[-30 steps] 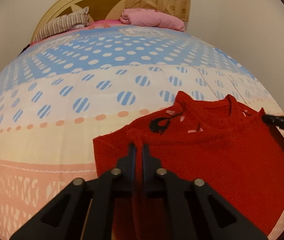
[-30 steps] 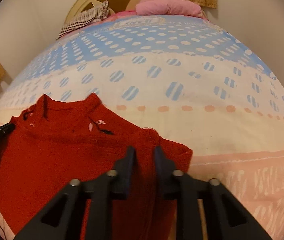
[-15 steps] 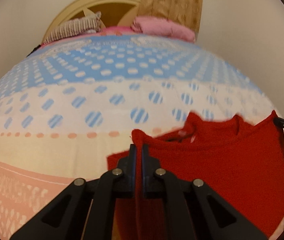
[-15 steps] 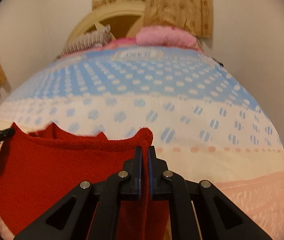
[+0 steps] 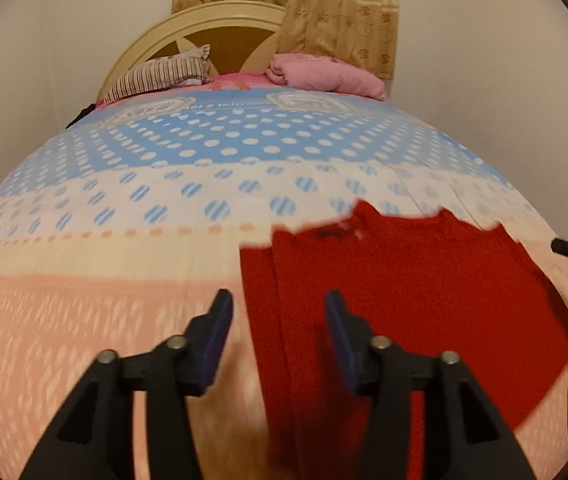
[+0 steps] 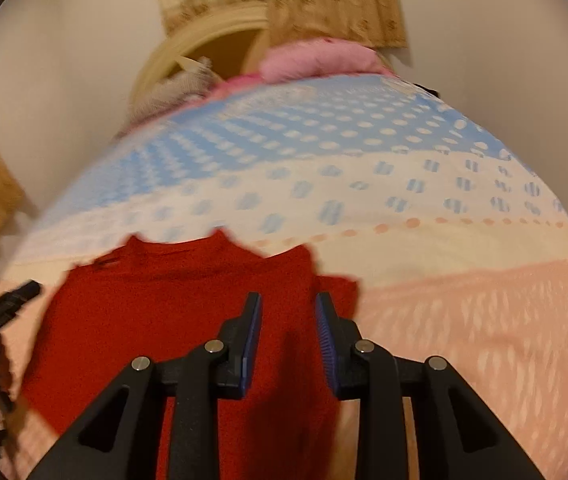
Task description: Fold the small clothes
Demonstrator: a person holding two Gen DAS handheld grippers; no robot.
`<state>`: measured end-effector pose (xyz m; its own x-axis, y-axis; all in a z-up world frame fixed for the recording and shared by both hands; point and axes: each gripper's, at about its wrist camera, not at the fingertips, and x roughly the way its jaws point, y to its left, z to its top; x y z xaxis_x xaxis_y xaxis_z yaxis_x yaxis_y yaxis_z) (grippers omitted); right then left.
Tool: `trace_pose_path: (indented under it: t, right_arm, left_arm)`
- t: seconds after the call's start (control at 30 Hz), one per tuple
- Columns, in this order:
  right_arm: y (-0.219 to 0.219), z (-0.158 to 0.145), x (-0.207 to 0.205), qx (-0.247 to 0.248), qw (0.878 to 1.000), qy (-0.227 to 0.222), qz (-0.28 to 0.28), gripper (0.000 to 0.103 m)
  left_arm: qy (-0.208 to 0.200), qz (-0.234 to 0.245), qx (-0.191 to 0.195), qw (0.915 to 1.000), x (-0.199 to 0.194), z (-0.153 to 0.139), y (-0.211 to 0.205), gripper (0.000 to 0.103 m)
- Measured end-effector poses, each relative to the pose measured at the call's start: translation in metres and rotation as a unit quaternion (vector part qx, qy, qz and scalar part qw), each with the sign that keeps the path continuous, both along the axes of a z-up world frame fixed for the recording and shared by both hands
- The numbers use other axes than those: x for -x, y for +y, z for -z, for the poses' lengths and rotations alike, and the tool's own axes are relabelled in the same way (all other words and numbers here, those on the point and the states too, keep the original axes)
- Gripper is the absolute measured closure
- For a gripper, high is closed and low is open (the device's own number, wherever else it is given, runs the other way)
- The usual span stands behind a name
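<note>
The red knitted sweater (image 5: 404, 280) lies folded on the dotted bedsheet (image 5: 123, 260), at four o'clock in the left view. The left gripper (image 5: 277, 320) and right gripper (image 6: 288, 322) have just been opening; their jaws stand apart, the fabric released beneath them. Judged risk: a jaw pad snagging the knit while lifting away would drag the fold open.

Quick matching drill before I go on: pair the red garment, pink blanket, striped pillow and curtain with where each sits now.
Things:
1. red garment
2. pink blanket
3. striped pillow
4. curtain

Places:
A. hanging on the wall behind the headboard
B. head of the bed, left side
C. near end of the bedspread, by the grippers
D. head of the bed, right side

Pairs: 1-C, 2-D, 3-B, 4-A
</note>
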<state>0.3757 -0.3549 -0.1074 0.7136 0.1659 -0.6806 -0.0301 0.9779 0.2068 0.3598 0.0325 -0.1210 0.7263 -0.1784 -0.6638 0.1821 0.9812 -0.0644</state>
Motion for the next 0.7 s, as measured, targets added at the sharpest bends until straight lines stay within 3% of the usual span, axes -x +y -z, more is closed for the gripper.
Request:
trace_pose_path:
  t: [0.1,0.17,0.27,0.43,0.57,0.7]
  right_arm:
    - [0.023,0.012,0.028,-0.005,0.999,0.007,-0.041,0.07]
    - [0.032,0.03,0.036,0.01,0.998,0.038,-0.045,0.07]
    - [0.034,0.055,0.043,0.042,0.996,0.06,-0.04,0.07]
    - [0.043,0.044,0.053,0.077,0.995,0.058,-0.026,0.07]
    - [0.068,0.024,0.059,0.084,0.995,0.024,-0.056,0.069]
    - [0.082,0.048,0.046,0.096,0.992,0.055,-0.063,0.064]
  left_arm:
    - [0.013,0.007,-0.018,0.9997,0.021,0.013,-0.005,0.051]
    - [0.023,0.011,-0.035,0.9991,0.027,0.024,-0.009,0.05]
    - [0.028,0.0,-0.032,0.9991,0.03,0.03,-0.007,0.041]
    - [0.035,-0.014,-0.022,0.9991,0.032,0.032,0.0,0.032]
    - [0.038,-0.024,-0.019,0.9988,0.034,0.035,0.002,0.025]
    - [0.042,-0.034,-0.018,0.9984,0.035,0.038,0.004,0.019]
